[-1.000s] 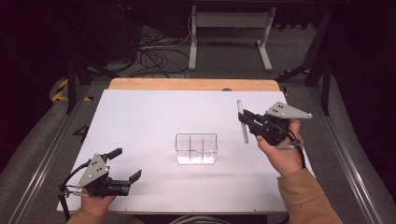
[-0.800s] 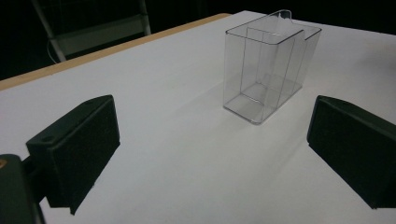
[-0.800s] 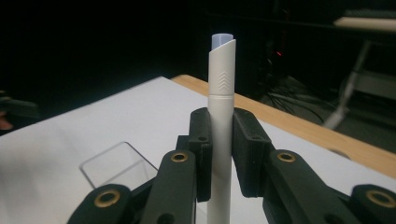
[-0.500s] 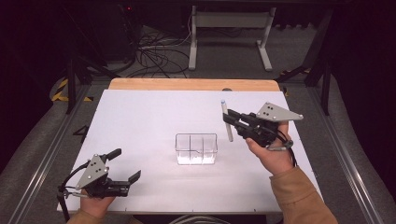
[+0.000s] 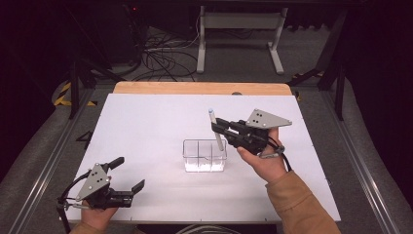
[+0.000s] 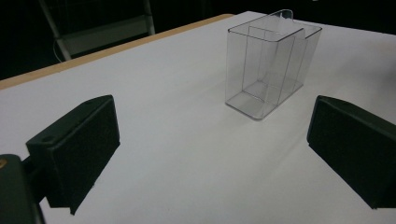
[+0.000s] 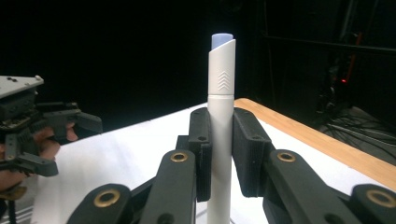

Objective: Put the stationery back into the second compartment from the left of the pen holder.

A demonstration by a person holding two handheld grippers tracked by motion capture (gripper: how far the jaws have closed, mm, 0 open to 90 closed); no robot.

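Observation:
A white marker (image 5: 214, 130) with a pale blue tip stands nearly upright in my right gripper (image 5: 218, 128), whose jaws are shut on its barrel. In the right gripper view the marker (image 7: 221, 88) rises between the two pads (image 7: 201, 149). It hangs just above the right end of a clear plastic container (image 5: 204, 156) with inner dividers, which stands mid-table. My left gripper (image 5: 130, 173) rests at the near left of the table, open with nothing between its jaws. In the left gripper view the container (image 6: 268, 65) stands empty beyond the open left gripper (image 6: 210, 144).
The white tabletop (image 5: 146, 122) has a wooden strip (image 5: 195, 87) along its far edge. Metal rails run along both sides. Cables and a stand's legs lie on the dark floor behind the table. The left gripper (image 7: 28, 135) appears far off in the right gripper view.
My right gripper has carried the marker leftward from the table's right side to just over the container's right end. The left gripper has stayed put.

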